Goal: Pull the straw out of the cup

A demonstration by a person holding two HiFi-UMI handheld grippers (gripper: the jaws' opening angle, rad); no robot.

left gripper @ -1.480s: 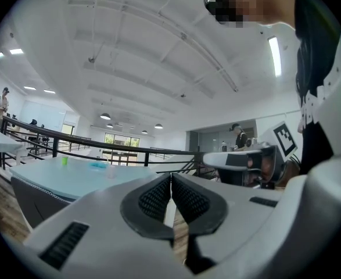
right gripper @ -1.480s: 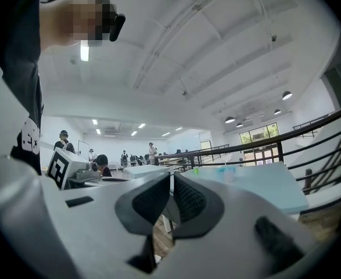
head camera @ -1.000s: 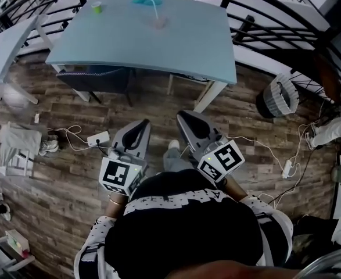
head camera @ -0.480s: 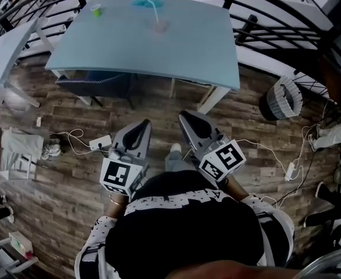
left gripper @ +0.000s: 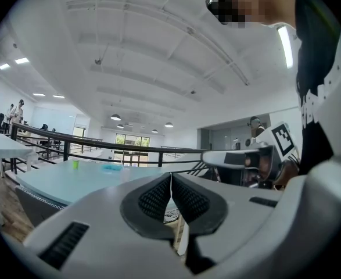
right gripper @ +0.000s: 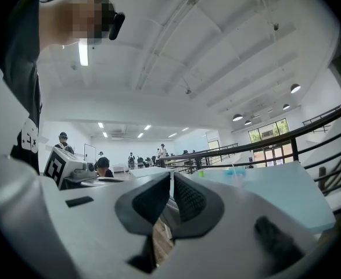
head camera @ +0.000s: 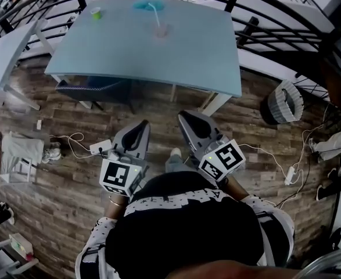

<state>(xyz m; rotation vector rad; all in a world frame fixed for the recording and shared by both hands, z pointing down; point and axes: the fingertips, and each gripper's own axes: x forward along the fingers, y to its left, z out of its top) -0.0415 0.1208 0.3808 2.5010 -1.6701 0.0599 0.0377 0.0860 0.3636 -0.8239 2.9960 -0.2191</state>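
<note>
A clear cup (head camera: pixel 160 32) with a white straw (head camera: pixel 155 14) stands near the far edge of the pale blue table (head camera: pixel 199 51); in the right gripper view the cup (right gripper: pixel 237 179) shows small and far. Both grippers are held low near the person's body, well short of the table. My left gripper (head camera: pixel 141 126) is shut with nothing between its jaws (left gripper: pixel 171 179). My right gripper (head camera: pixel 186 118) is shut and empty too (right gripper: pixel 171 179).
A small green cup (head camera: pixel 96 11) and a blue object (head camera: pixel 142 3) sit at the table's far edge. A dark chair (head camera: pixel 94 85) is tucked under the table. A mesh bin (head camera: pixel 284 100), floor cables and a power strip (head camera: pixel 100 147) lie around. A black railing (head camera: pixel 263 16) runs behind.
The view has shifted slightly, with the table a little lower in the frame. Both grippers keep their place by the body and stay shut.
</note>
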